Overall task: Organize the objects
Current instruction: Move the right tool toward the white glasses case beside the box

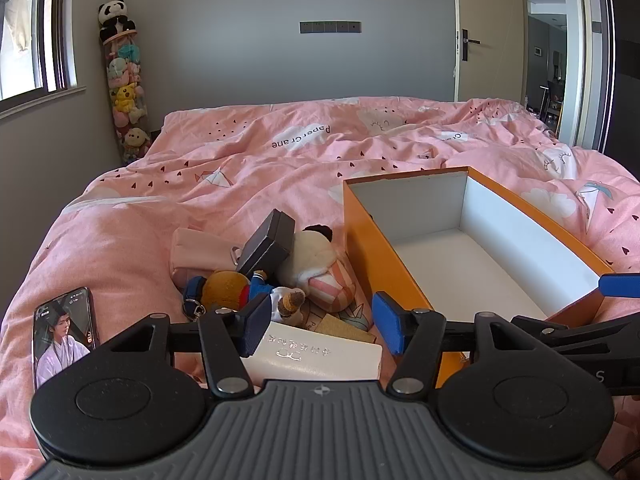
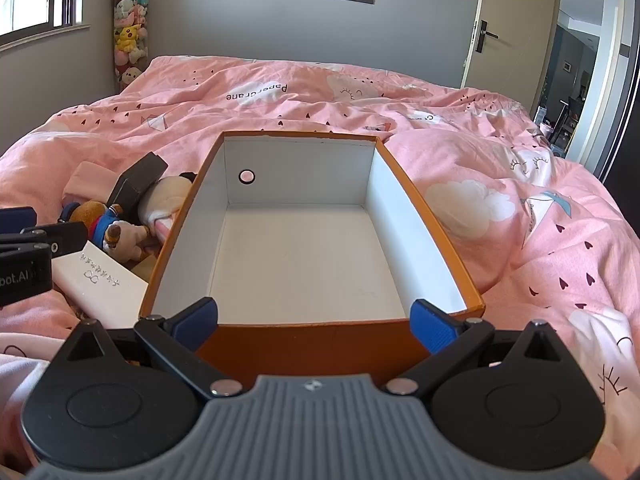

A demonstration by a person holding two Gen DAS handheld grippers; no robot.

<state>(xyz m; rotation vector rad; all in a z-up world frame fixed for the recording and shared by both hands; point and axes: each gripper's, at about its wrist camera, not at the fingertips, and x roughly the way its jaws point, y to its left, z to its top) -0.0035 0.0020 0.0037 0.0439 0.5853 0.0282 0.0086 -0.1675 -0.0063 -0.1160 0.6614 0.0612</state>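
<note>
— Pink cotton bedding (image 1: 248, 168), rumpled into soft folds and printed with paper cranes and clouds, covers the bed in the left wrist view. What lies on it?

— A huddle of things left of centre: a pale pink pouch (image 1: 200, 254), a matt black box (image 1: 266, 244) tilted up on one edge, a furry brown plush bear (image 1: 240, 288) in a blue top, and a cream plush doll (image 1: 320, 268) with striped pink fabric. A smooth white box (image 1: 320, 356) lies nearest the camera, and a glossy phone (image 1: 66, 332) sits apart at the left.

— And the left hand-held gripper (image 1: 320, 328)?

— Spread, its ribbed blue pads on either side of the white box without pressing on it. To the right stands the orange box (image 1: 360, 240), a stiff rectangular carton, white inside, its left wall just beside the doll.

— Now the right wrist view?

— The orange box (image 2: 432, 216) fills the middle, straight-edged, with a round hole in its far wall. Its white floor is bare, so the whole inside is open room. The right hand-held gripper (image 2: 314, 320) is spread wide, its pads near the box's two near corners; whether they touch the rim I cannot tell.

— Room around it?

— Bedding (image 2: 540, 240) to the right lies open; the bear (image 2: 104, 220), black box (image 2: 138, 180) and white box (image 2: 100, 284) crowd the left wall.
</note>
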